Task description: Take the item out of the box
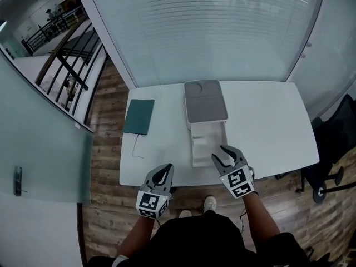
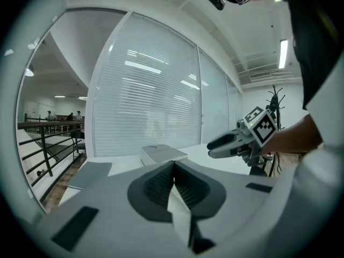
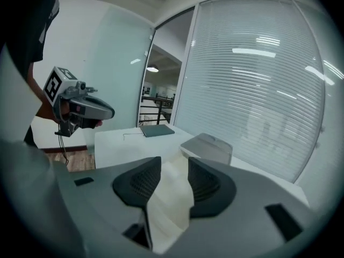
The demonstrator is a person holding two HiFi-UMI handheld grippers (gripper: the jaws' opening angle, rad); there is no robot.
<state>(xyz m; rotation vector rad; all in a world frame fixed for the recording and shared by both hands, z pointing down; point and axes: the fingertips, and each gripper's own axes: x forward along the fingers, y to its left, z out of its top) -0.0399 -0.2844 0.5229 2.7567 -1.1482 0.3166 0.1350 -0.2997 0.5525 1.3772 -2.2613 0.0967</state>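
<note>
A box lies in the middle of the white table (image 1: 267, 127). Its grey lid (image 1: 205, 100) is folded back toward the window, and its white base (image 1: 208, 143) lies open toward me. Everything inside looks white, and I cannot make out a separate item. My right gripper (image 1: 219, 153) hovers over the near right corner of the base, jaws open with nothing between them. In the right gripper view (image 3: 173, 163) the white base (image 3: 172, 187) shows through the gap. My left gripper (image 1: 162, 173) hangs at the table's near edge, left of the box, shut and empty (image 2: 173, 163).
A dark green notebook (image 1: 139, 117) lies on the table's left part, with a thin cable (image 1: 135, 147) running from it toward the near edge. A window with blinds (image 1: 206, 32) backs the table. A dark chair (image 1: 334, 149) stands to the right, and a railing (image 1: 67, 65) to the left.
</note>
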